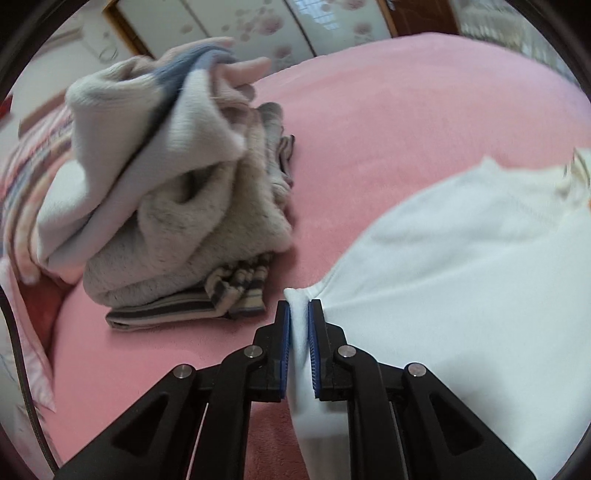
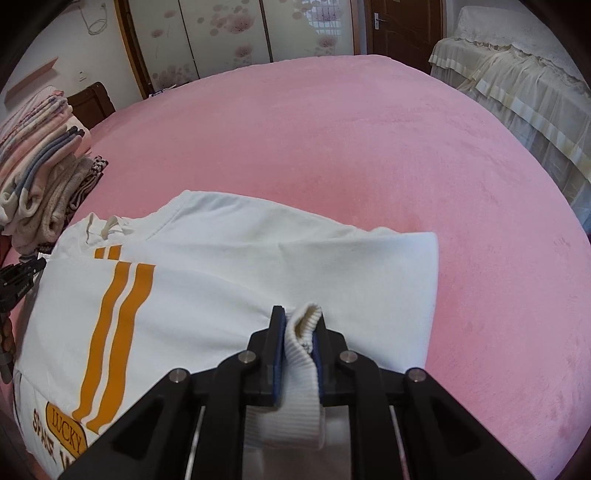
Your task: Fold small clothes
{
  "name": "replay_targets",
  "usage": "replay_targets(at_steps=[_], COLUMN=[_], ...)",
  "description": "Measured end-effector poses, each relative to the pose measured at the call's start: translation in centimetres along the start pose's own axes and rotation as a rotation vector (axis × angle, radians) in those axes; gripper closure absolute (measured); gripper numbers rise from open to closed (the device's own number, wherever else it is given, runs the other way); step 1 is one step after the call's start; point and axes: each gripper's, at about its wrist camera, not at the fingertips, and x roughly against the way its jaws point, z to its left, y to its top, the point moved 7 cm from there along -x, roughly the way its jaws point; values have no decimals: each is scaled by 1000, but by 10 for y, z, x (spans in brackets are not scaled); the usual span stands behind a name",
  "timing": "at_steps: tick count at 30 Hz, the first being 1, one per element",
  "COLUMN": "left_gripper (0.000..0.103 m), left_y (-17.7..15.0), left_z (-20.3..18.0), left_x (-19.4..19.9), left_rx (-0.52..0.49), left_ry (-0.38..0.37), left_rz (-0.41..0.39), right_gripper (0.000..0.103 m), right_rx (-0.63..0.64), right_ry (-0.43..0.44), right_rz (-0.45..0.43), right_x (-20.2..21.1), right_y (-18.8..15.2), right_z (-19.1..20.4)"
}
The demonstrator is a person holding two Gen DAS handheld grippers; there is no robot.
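A white sweatshirt (image 2: 229,273) with orange stripes and a "LUCKY" print lies on the pink bed (image 2: 369,147). My right gripper (image 2: 298,314) is shut on its ribbed white cuff (image 2: 301,376), near the garment's front edge. My left gripper (image 1: 299,308) is shut on a white corner of the same sweatshirt (image 1: 461,266), which spreads to the right of it. The left gripper's tip also shows at the left edge of the right wrist view (image 2: 20,275).
A pile of folded and loose clothes (image 1: 177,206) sits on the bed (image 1: 369,129) just left of my left gripper; it also shows in the right wrist view (image 2: 44,173). A cream-covered piece of furniture (image 2: 524,74) stands beyond the bed's right side. Sliding floral doors (image 2: 221,33) are behind.
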Motion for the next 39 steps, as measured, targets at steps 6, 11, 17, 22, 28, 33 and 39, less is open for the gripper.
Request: replay_targets(at_steps=[6,11,17,22,28,33,39], left_gripper=[33,29,31,43,43,43,43], left_y=[3,-22,-97,-167,-211,-241,-251], left_z=[6,12,8,7,17,26,27], left_x=[24,91,124,130,148,156,162], left_rx=[26,99,193,205,232,233,249], left_ry=[29,-36,-99,-91,-47,-53,-61], left_rz=[40,30,103,216,241,267,280], right_gripper=[69,69,69,69,69,69,69], right_rx=[48,11,-40,-25,-24,-18,-19], right_ry=[-70,-57,-20,-35,-59,-69,-80], right_rz=[-9,-59,-92,-41,82,108,118], right_x=[28,74,121,129,124,139,153], right_y=[3,-8,-52,-105,-169,-206,-227], right_z=[6,12,28,30,13,4,-3])
